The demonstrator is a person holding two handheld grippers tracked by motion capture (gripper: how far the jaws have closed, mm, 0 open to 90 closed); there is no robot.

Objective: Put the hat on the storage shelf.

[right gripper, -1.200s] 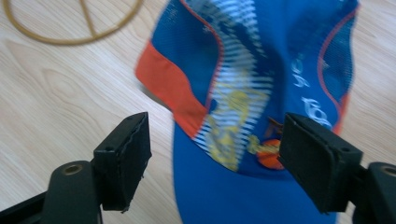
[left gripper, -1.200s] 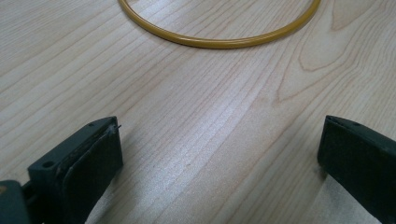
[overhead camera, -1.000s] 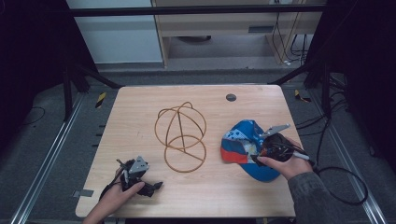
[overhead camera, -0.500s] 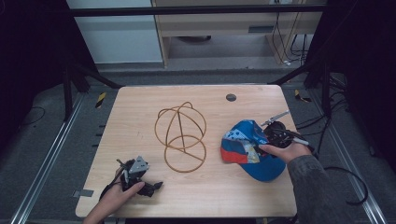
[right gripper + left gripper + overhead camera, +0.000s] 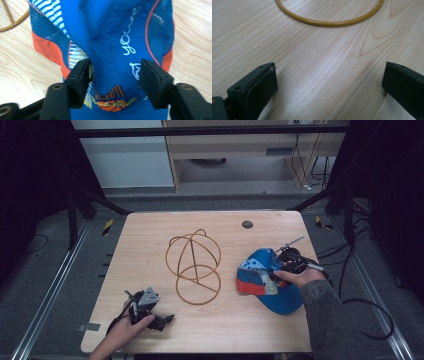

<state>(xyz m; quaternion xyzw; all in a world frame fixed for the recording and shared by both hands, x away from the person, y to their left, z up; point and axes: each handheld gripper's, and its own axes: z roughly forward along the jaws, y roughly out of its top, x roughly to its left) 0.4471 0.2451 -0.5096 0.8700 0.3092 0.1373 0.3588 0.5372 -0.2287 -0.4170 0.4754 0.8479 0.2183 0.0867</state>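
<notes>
Wood table (image 5: 150,240): right gripper (image 5: 113,72) jaws just closing around blue cap (image 5: 265,277), right side; left gripper (image 5: 329,82) jaws apart, empty, near-left by wire frame (image 5: 194,265).

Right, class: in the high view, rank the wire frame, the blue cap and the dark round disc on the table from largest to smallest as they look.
1. Wire frame, largest.
2. Blue cap, smaller in spread, though it lies slightly nearer the camera.
3. Dark round disc, by far the smallest.
</notes>
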